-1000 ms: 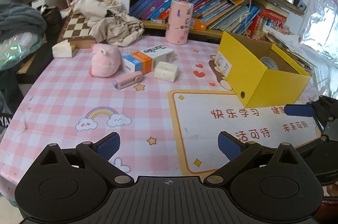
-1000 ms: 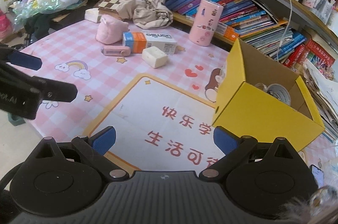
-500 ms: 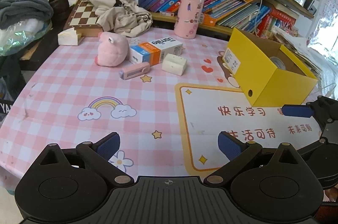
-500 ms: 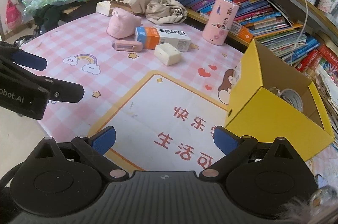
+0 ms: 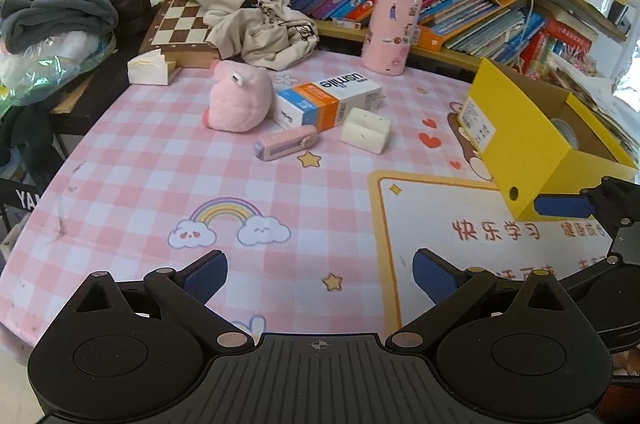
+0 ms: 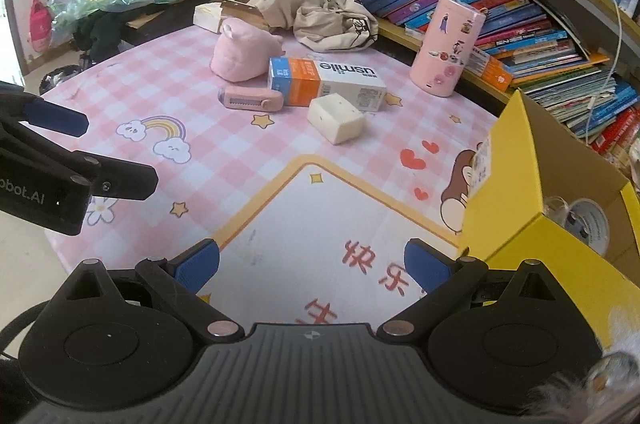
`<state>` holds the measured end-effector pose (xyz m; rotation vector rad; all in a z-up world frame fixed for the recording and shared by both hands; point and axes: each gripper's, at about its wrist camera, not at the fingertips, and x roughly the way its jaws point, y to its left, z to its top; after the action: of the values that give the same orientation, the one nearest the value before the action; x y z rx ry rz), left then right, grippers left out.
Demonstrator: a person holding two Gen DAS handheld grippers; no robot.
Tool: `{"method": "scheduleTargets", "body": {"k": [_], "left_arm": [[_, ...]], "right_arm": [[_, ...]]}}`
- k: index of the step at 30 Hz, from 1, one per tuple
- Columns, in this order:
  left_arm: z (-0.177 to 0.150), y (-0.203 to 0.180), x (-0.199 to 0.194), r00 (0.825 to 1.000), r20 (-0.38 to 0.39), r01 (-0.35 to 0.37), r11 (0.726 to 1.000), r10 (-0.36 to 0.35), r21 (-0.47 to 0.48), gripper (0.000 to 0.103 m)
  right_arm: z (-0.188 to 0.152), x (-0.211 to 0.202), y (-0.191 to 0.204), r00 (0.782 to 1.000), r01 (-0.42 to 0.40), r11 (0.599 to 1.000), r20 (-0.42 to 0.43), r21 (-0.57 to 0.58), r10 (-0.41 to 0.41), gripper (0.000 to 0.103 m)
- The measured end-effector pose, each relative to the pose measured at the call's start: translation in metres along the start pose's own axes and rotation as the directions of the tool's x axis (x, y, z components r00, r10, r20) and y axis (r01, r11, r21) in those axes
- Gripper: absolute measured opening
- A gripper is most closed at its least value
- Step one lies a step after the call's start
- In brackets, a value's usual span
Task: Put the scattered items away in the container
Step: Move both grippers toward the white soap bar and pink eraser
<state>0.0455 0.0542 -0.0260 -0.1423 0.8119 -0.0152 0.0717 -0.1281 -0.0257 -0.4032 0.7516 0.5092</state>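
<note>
A pink plush toy (image 5: 238,96), an orange-and-white usmile box (image 5: 326,100), a cream block (image 5: 365,130) and a pink stapler-like item (image 5: 286,143) lie grouped on the pink checked tablecloth. The open yellow box (image 5: 520,144) stands at the right with a tape roll inside (image 6: 588,226). My left gripper (image 5: 320,274) is open and empty above the cloth, well short of the items. My right gripper (image 6: 312,266) is open and empty over the white mat, beside the yellow box (image 6: 520,216). The same items show in the right wrist view: plush (image 6: 242,50), usmile box (image 6: 326,82), block (image 6: 336,118), stapler-like item (image 6: 250,99).
A pink cylinder tin (image 5: 392,30) stands at the back by the bookshelf. A beige garment (image 5: 248,12) lies on a chessboard (image 5: 176,24). A small cream box (image 5: 148,68) sits at the table's far left edge. Clothes and bags pile up at the left (image 5: 52,20).
Both grippers have moved forward and to the left toward the grouped items, which now look nearer. Both stay open. Nothing on the table has moved.
</note>
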Motion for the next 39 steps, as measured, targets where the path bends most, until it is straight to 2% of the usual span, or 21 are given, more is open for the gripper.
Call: {"method": "scheduleTargets", "body": {"k": [9,19,33,39], "left_arm": [[0.014,-0.004,0.014,0.999,0.033,0.003,0.998,-0.005,0.057,0.101],[0.026,0.005,0.032,1.000,0.022,0.002,0.999,-0.003,0.040,0.101],[0.050,0.020,0.059,0.998,0.031,-0.064,0.998,0.063,0.022,0.100],[0.061,0.023,0.078,0.995,0.027,-0.093,0.995,0.092,0.037,0.099]], "right_arm": [[0.015,0.024,-0.012,1.000,-0.021,1.000,-0.003,0.004,0.021,0.100],[0.029,0.050,-0.019,0.999,-0.047,0.999,-0.016,0.023,0.047,0.100],[0.057,0.088,-0.025,0.996,-0.088,0.996,0.001,0.032,0.088,0.100],[0.068,0.108,-0.035,0.998,-0.059,0.997,0.014,0.058,0.059,0.098]]}}
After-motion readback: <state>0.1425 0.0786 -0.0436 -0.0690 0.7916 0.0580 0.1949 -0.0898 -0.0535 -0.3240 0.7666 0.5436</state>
